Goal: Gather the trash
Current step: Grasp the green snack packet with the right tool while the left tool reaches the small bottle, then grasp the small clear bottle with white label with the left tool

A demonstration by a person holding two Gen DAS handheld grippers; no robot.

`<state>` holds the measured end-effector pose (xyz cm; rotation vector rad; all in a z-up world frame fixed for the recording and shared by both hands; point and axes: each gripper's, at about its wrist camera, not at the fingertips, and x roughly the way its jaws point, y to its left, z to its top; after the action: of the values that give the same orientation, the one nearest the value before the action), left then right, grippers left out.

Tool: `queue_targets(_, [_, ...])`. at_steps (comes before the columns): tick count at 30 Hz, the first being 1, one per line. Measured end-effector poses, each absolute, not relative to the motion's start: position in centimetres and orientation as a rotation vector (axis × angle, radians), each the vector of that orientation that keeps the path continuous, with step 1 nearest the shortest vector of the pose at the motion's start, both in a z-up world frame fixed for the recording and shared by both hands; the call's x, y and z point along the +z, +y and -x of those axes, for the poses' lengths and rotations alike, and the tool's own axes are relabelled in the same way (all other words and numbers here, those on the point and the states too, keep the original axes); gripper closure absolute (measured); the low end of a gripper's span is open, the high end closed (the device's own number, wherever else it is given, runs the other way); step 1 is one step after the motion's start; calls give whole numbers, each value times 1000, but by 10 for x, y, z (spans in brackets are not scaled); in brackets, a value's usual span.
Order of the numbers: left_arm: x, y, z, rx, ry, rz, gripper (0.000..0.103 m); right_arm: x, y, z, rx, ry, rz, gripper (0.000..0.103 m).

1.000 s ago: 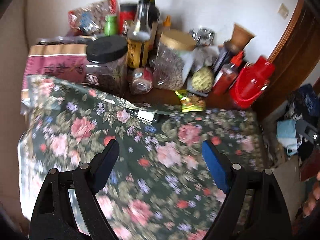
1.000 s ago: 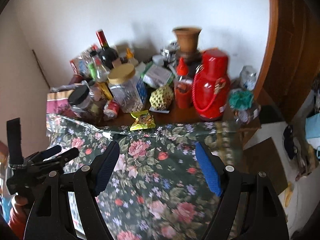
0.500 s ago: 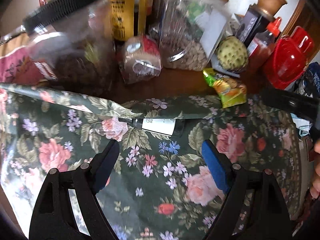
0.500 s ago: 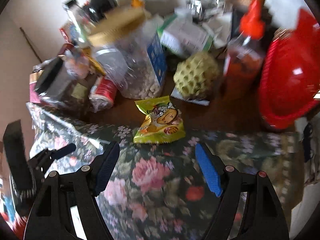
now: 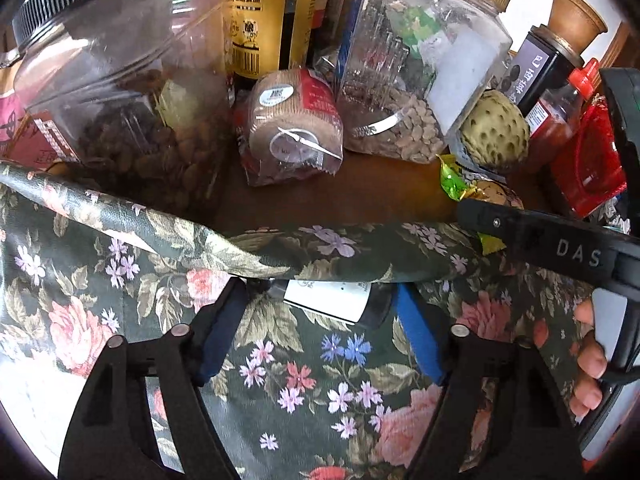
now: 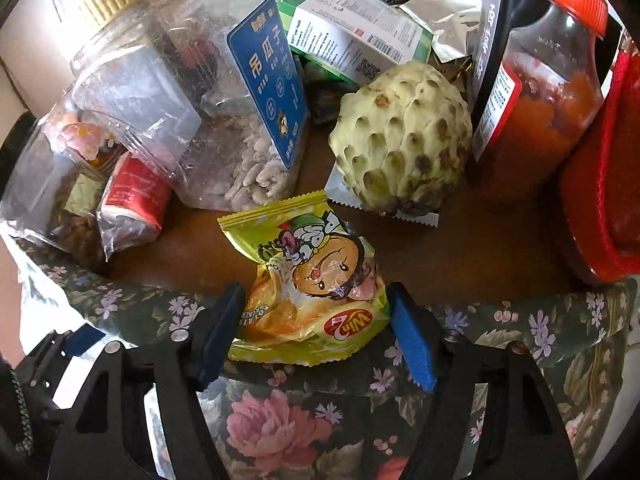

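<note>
Left wrist view: the left gripper (image 5: 316,308) is coming down over a floral cloth (image 5: 120,304) that is covering the lower half of the frame, its jaws closing around a small dark bottle with a white label (image 5: 332,300) lying half under a fold of the cloth – the pads are not yet pressing on it. Above the fold, bare brown tabletop (image 5: 380,188) is showing. A black-lidded jar (image 5: 116,92) is standing upper left, a wrapped bandage roll (image 5: 292,124) at centre, a gold-lidded jar (image 5: 416,80) to its right. At the right edge, the other tool's black arm is reading "DAS".

Right wrist view: the right gripper (image 6: 314,320) is closing on a yellow snack wrapper (image 6: 312,292) at lower centre – "Win2" is printed on it – lying where tabletop meets cloth; the blue pads are flanking it, seemingly just apart. A custard apple (image 6: 404,140) is sitting upper right beside a red sauce bottle (image 6: 536,92).
</note>
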<state>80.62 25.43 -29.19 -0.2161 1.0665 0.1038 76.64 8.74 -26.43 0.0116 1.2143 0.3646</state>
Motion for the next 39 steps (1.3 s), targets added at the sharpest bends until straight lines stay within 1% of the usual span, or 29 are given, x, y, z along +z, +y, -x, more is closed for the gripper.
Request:
queue_targets(1, [-293,253,-807,103,1062,214,34,-264,87,-765,365,1209,-13,41])
queue_targets(3, [-293,251,-807,88,1055,205,37,-263,87,-761,377,1204,-12,64])
queue_targets(4, [-293,250,-805,80,1054,196,41,-263,89,-759,375,1208,5,67])
queue_targets(5, [-293,249,-803,72,1055,186,41,-264,90,-757,375,1210,30,72])
queue_targets(6, [-293,248,-801,62,1058,178,41,-262,92,-754,388,1209,46,84])
queue_targets(7, [-292,247,-798,56,1062,170,42,-260,92,-751,394,1210,45,93])
queue_targets(9, [-291,245,-792,58,1062,153,43,-255,90,-742,412,1211,30,94])
queue_targets(10, [-291,244,-789,53,1066,153,57,-252,88,-739,415,1206,24,94])
queue_targets(11, [-291,245,-784,45,1080,168,62,-248,85,-732,416,1198,21,94])
queue_targets(12, [-290,246,-781,43,1087,185,65,-243,82,-726,420,1188,17,94])
queue_targets(13, [-290,248,-776,41,1092,204,72,-239,79,-722,426,1182,12,94])
queue_targets(14, [-289,249,-773,40,1098,214,90,-233,76,-716,435,1174,3,94])
queue_targets(15, [-290,249,-769,41,1112,223,93,-228,71,-711,441,1168,-3,94])
queue_targets(16, [-289,249,-765,45,1120,231,98,-222,67,-705,450,1158,-11,94])
queue_targets(17, [-289,248,-761,46,1120,234,100,-217,66,-702,454,1154,-14,94])
queue_targets(22, [-275,244,-740,50,1104,246,100,-192,41,-669,481,1129,-24,94])
queue_targets(23, [-271,244,-735,53,1104,254,98,-188,37,-668,482,1125,-23,94])
queue_targets(24, [-268,246,-731,63,1107,260,94,-184,32,-661,478,1116,-19,94])
queue_targets(25, [-266,247,-730,74,1112,274,79,-180,26,-654,473,1106,-13,94])
queue_targets(26, [-263,247,-730,85,1113,294,58,-178,24,-667,469,1103,-10,94])
queue_targets(28, [-260,250,-731,109,1099,331,41,-173,16,-661,459,1088,-5,94])
queue_targets(34, [-269,256,-769,200,1107,417,41,-170,0,-661,411,1074,-43,94])
queue_targets(39, [-281,253,-794,335,1085,334,41,-164,-18,-649,351,1067,-68,94])
